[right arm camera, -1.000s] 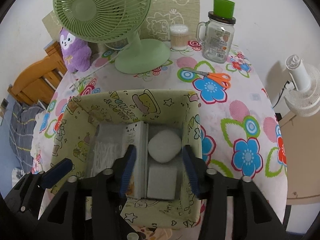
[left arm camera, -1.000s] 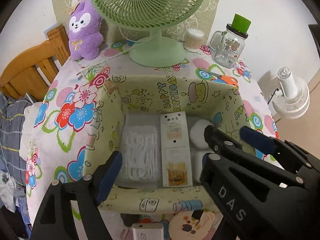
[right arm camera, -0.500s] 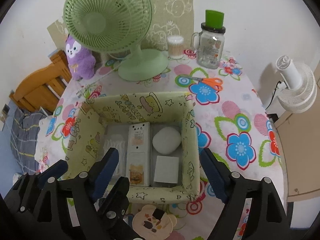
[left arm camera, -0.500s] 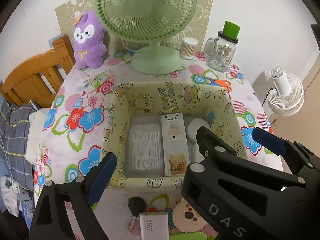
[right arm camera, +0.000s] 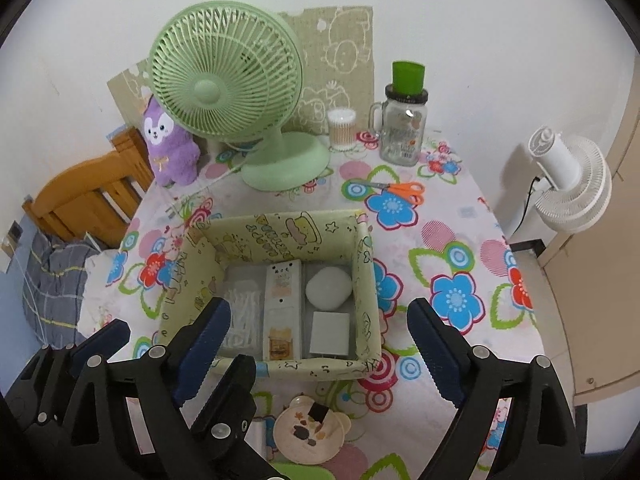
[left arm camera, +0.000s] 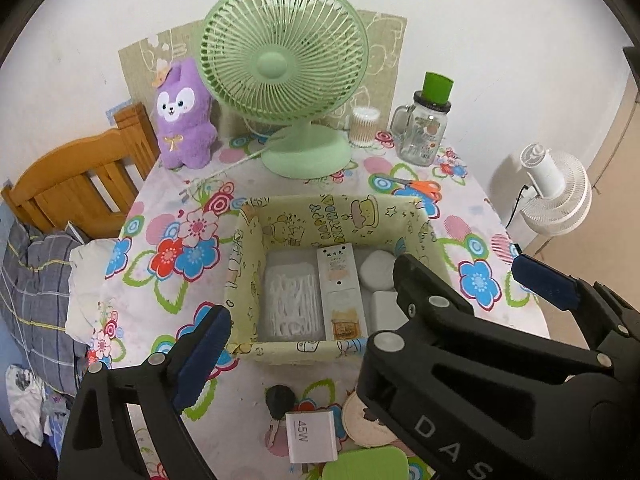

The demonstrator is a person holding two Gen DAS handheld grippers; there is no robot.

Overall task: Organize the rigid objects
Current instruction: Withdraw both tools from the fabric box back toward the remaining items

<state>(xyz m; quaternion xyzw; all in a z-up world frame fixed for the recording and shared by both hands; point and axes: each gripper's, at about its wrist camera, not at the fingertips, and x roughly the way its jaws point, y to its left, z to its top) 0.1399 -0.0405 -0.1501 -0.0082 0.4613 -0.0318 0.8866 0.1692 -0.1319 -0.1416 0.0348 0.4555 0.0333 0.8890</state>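
Note:
A yellow-green cartoon-print storage box [left arm camera: 280, 354] [right arm camera: 366, 264] stands mid-table. Inside lie a clear case of white picks [left arm camera: 291, 304] [right arm camera: 240, 316], a long white box [left arm camera: 340, 292] [right arm camera: 282, 312], a white oval object [left arm camera: 376, 266] [right arm camera: 329, 287] and a white square box [right arm camera: 330, 334]. My right gripper [right arm camera: 320, 354] is open and empty, above the box's near wall. My left gripper [left arm camera: 372, 312] is open and empty, also near the box front. A white 45W charger [left arm camera: 311, 436], a black round object [left arm camera: 279, 398], a bear-shaped dish [right arm camera: 308, 432] and a green case [left arm camera: 366, 463] lie in front of the box.
A green desk fan [left arm camera: 292, 92], purple plush [left arm camera: 182, 120], cotton swab jar [left arm camera: 363, 126], glass mug with green lid [left arm camera: 426, 128] and orange scissors [right arm camera: 400, 191] stand behind the box. A wooden chair [left arm camera: 76, 184] is left; a white fan [left arm camera: 556, 192] is right.
Both grippers have pulled back and up from the box. The right gripper's jaws have opened wide, leaving the white square box inside. More of the table front now shows.

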